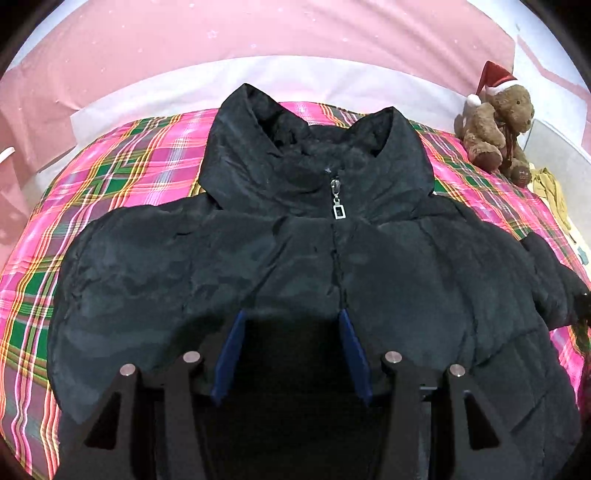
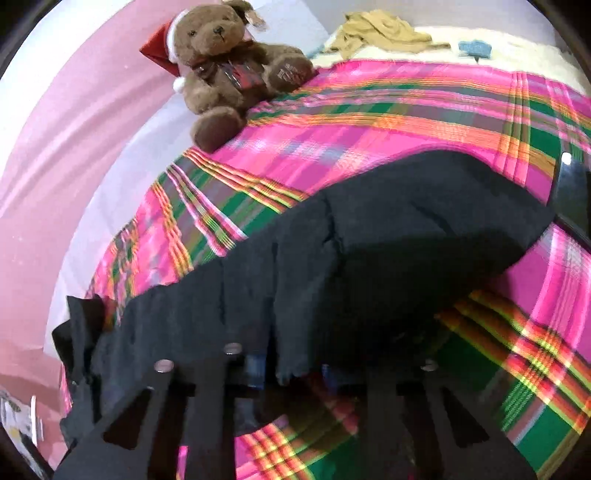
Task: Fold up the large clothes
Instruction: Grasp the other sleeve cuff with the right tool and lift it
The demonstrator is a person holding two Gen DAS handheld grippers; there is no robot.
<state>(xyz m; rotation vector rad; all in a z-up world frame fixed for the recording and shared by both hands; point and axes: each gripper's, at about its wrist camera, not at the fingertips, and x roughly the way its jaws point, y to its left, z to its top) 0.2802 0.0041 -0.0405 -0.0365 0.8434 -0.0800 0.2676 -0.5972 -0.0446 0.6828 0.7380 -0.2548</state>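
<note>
A black padded jacket lies front up on the plaid bedspread, zipped, with a silver zipper pull under the raised collar. My left gripper hovers low over the chest just left of the zipper. Its blue pads stand apart, and only dark jacket surface shows between them. In the right wrist view one black sleeve stretches across the bedspread. Its ragged edge drapes over my right gripper, whose fingers are closed on that fabric; the pads are mostly hidden and blurred.
A brown teddy bear in a red Santa hat sits at the bed's far right corner, also the teddy bear in the right wrist view. A crumpled tan cloth lies beyond it. Pink curtains hang behind the bed.
</note>
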